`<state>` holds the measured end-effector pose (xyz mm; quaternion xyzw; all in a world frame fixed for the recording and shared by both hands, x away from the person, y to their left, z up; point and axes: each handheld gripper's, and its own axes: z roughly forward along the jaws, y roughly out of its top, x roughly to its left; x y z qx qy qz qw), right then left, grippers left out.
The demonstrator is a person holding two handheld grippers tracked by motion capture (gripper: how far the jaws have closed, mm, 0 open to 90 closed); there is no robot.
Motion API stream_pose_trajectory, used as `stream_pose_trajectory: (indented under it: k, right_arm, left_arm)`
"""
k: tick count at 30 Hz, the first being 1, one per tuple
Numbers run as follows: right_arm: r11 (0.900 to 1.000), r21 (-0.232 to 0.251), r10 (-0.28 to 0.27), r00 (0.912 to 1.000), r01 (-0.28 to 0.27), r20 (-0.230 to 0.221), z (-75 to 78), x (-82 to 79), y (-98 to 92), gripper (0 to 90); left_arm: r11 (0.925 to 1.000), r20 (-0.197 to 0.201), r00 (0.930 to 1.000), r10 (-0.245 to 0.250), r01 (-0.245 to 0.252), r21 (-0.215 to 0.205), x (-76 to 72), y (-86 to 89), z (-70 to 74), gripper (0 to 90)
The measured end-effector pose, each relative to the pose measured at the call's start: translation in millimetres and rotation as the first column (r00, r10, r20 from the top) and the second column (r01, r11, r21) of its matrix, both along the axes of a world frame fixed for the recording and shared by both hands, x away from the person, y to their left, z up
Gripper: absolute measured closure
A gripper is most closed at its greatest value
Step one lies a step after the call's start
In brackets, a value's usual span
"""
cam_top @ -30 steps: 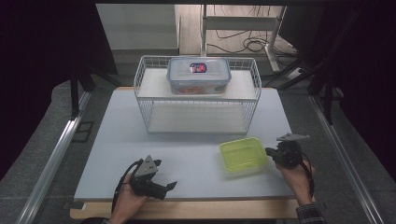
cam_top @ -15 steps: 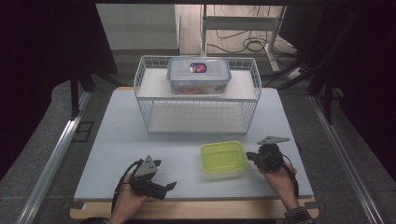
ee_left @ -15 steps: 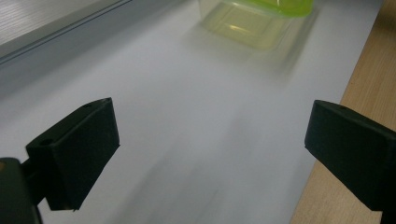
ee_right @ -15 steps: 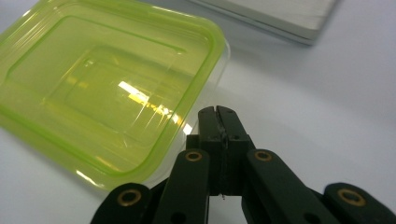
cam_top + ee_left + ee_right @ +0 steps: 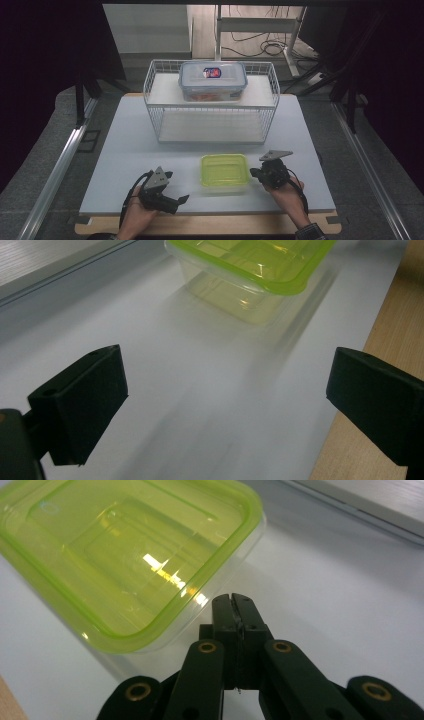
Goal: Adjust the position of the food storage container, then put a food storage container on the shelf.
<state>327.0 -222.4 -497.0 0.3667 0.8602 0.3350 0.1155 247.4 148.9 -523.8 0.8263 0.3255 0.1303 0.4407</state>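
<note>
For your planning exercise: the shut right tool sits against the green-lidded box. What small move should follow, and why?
Probably one more short nudge leftward: the right tool, jaws shut, rests at the green-lidded box's side, and the open left tool waits with the box still beyond its jaws.

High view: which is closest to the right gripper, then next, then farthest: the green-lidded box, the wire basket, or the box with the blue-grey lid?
From the right gripper:
1. Green-lidded box, just beside its tip on the white mat.
2. Wire basket, farther back, mid-table.
3. Box with the blue-grey lid, at the back, on the basket's upper shelf.
</note>
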Motion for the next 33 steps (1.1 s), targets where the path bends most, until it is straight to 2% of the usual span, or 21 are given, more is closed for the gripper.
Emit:
stream_pose_trajectory:
  k: [2,6,7,8,9,14,15,16,17,23,26,31,33]
  right_arm:
    - [1.0,-0.018,0.011,0.9998,-0.01,0.017,0.5,-1.1,1.1,85.7]
    - [1.0,-0.009,-0.023,0.9988,0.024,0.044,4.3,0.7,-8.1,72.3]
    - [1.0,-0.009,-0.023,0.9988,0.024,0.044,4.3,0.7,-8.1,72.3]
    - [1.0,-0.001,-0.031,0.9984,0.031,0.047,4.8,1.7,-11.3,68.3]
    - [0.998,0.023,-0.057,0.9976,0.056,0.039,6.0,3.2,-17.9,61.4]
    - [0.993,0.071,-0.1,0.9949,0.099,0.013,7.3,6.3,-27.9,49.1]
    - [0.993,0.071,-0.1,0.9949,0.099,0.013,7.3,6.3,-27.9,49.1]
    - [0.99,0.087,-0.116,0.9933,0.115,0.003,7.2,6.9,-29.2,45.8]
    - [0.985,0.126,-0.117,0.9929,0.119,-0.02,7.2,8.3,-32.4,41.7]
    - [0.977,0.165,-0.135,0.9907,0.136,-0.014,9.7,5.6,-32.8,34.7]
    - [0.973,0.186,-0.134,0.9908,0.136,-0.019,10.8,4.7,-32.5,34.8]
    - [0.958,0.255,-0.12,0.991,0.131,-0.059,10.1,5.0,-33.0,39.1]
    - [0.948,0.283,-0.13,0.9886,0.147,-0.076,10.4,5.6,-32.4,41.4]
  left_arm:
    - [1.0,-0.001,1.0,0.0,0.0,0.0,0.0,0.2,0.0,3.2]
    - [1.0,-0.002,1.0,0.002,-0.002,-0.001,-0.3,1.1,0.1,3.2]
    - [1.0,-0.002,1.0,0.002,-0.002,-0.001,-0.3,1.1,0.1,3.2]
    - [1.0,-0.003,1.0,0.002,-0.002,0.0,-0.2,1.1,0.0,3.2]
    - [1.0,-0.004,1.0,0.002,-0.002,0.0,-0.2,1.1,-0.1,3.2]
    - [1.0,-0.006,1.0,-0.001,0.001,0.002,0.2,1.1,-0.4,3.2]
    - [1.0,-0.006,1.0,-0.001,0.001,0.002,0.2,1.1,-0.4,3.2]
    - [1.0,-0.006,1.0,-0.001,0.001,0.001,0.2,1.1,-0.4,3.2]
    - [1.0,-0.007,1.0,0.0,0.0,0.001,0.4,1.1,-0.6,3.2]
    - [1.0,-0.009,1.0,-0.002,0.002,0.001,0.5,0.9,-0.8,3.2]
    - [1.0,-0.009,1.0,-0.002,0.002,0.002,0.6,0.7,-1.0,3.3]
    - [1.0,-0.01,1.0,-0.001,0.001,0.006,0.8,-0.1,-1.4,3.3]
    - [1.0,-0.009,1.0,0.001,-0.001,0.004,1.0,0.2,-1.3,3.3]
